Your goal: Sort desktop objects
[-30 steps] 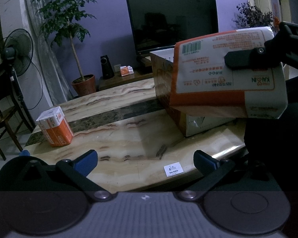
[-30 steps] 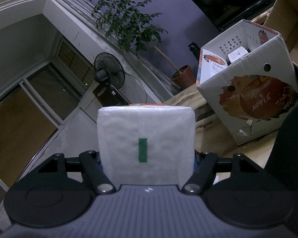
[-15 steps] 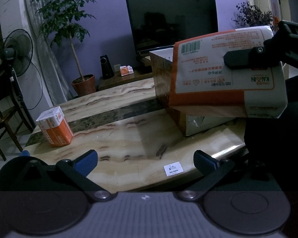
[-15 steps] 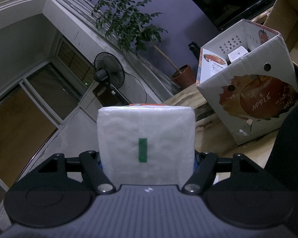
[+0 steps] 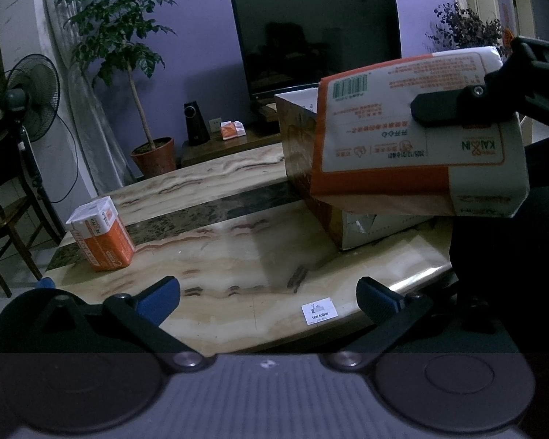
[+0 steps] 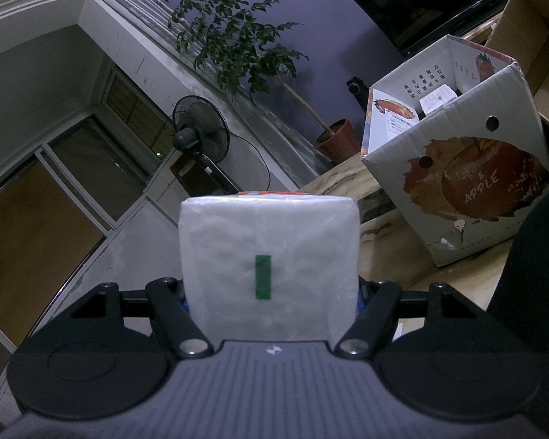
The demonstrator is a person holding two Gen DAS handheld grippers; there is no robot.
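Right gripper point(image 6: 271, 292), frame centre, clamps tissue pack point(image 6: 269, 256) aloft, tilted toward apple box point(image 6: 468, 183) at upper right; left gripper point(image 5: 269, 292), lower centre, jaws open, empty, over table point(image 5: 238, 256).

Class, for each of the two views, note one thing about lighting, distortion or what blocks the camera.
Left wrist view: dim, bluish light; fisheye bends the curtain; faint reflections on the dark television. Right wrist view: tilted horizon; the held tissue pack fills the centre, close and soft, hiding the fingertips.
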